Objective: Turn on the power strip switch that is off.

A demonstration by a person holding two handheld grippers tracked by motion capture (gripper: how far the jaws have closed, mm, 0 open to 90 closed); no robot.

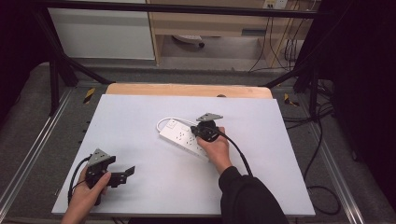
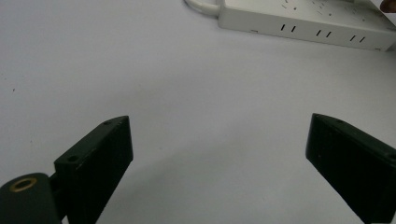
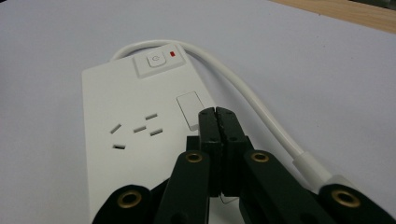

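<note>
- White and flat, a power strip (image 1: pixel 183 137) lies near the middle of the pale table surface (image 1: pixel 140 116), its long axis running from about 10 o'clock to 4 o'clock in the high view.
- Its white cable (image 3: pixel 243 93) leaves the switch end, loops round that end, and runs back along the strip's side.
- In the right gripper view the strip's top shows a square power button (image 3: pixel 156 60) with a small red mark (image 3: pixel 173 53) beside it, a blank rectangular cover, and one group of socket slots (image 3: pixel 135 129).
- The right gripper (image 1: pixel 205 131) sits over the strip's 3 o'clock part, held by the right hand (image 1: pixel 215 148); a dark sleeve (image 1: pixel 247 196) comes in from 6 o'clock.
- Its jaws are pressed fully together with nothing between them, their tips low over the strip just behind the blank cover; whether they touch the plastic cannot be told.
- The left gripper (image 1: pixel 122 173) rests toward 7 o'clock of the table, well apart from the strip, in the left hand (image 1: pixel 86 196).
- Its jaws stand wide apart and hold nothing, with bare table between them; the strip's slotted side lies beyond them toward 1 o'clock in the left gripper view.
- A wooden edge (image 1: pixel 187 89) borders the table at 12 o'clock.
</note>
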